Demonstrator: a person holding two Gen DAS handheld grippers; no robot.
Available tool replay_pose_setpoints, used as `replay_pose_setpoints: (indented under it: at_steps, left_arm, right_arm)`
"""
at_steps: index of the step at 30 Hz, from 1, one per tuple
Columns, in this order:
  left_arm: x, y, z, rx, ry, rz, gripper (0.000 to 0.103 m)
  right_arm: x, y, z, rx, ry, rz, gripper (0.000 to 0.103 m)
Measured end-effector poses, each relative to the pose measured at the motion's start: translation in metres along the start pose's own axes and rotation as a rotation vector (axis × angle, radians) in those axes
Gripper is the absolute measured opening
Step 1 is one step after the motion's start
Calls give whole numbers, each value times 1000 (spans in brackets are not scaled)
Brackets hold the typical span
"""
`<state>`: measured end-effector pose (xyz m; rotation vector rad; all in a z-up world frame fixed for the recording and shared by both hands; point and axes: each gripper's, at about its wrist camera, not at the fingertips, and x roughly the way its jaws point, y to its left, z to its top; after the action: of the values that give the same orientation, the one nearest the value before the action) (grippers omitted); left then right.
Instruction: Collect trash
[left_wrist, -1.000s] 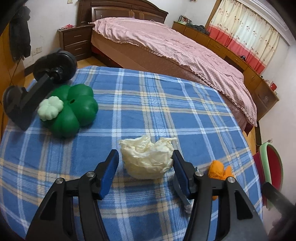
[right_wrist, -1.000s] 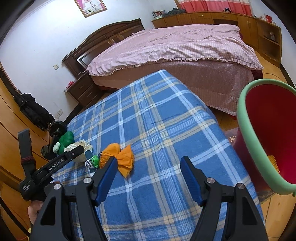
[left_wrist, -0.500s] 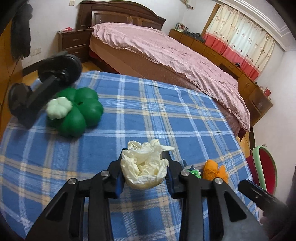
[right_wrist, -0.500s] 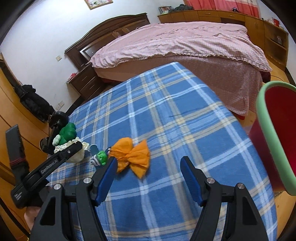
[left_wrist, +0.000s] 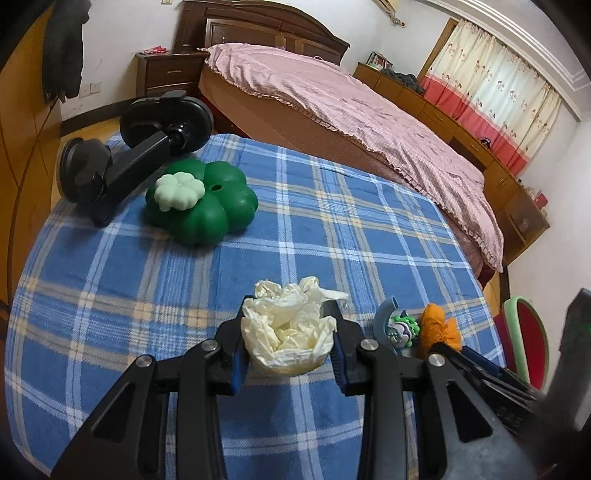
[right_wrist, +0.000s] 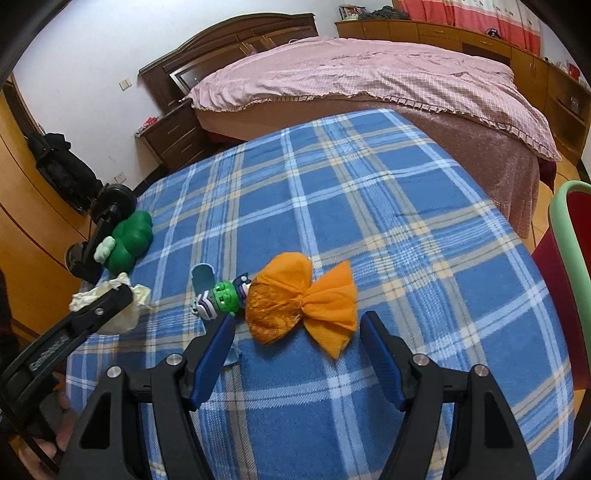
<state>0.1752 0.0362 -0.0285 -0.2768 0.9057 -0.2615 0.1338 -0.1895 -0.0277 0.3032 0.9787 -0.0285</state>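
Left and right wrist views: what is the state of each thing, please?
left gripper: shut on crumpled paper
right gripper: open, empty
orange wrapper: lying on blanket, twisted shut
red bin: upright, open
green toy figure: lying down

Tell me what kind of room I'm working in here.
A bedroom in a home, most likely: a bed with a pink cover and wooden headboard, a nightstand beside it, and curtains over low cabinets. The work surface is a table under a blue plaid cloth.
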Motion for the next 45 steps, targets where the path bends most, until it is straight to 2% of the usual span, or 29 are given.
replay_pose_setpoints:
  at_steps: [3,11,19,22,31,45]
  left_arm:
    - [-3,1,-1,-4,1,-13,36]
    - [-5,-5,-6,15,15,-33,36]
    - [-10,-14,-11,13,18,-20,36]
    - [-12,-20,-13,18,18,-18,36]
    - [-24,-41,-23,41,10,-17,36]
    - [-49,-83,-38,95,-2,-59,36]
  right_arm:
    - [3,-1,-2,-2,-7,-26,72]
    - [1,-6,-3,-4,-35,-53,55]
    - [1,-10,-4,8,-16,53,15]
    - [-2,-7,-5,-13,-22,67,9]
    - [-29,-16,-7,-8,-81,115,6]
    - [-95,-60,-23,58,-206,122,4]
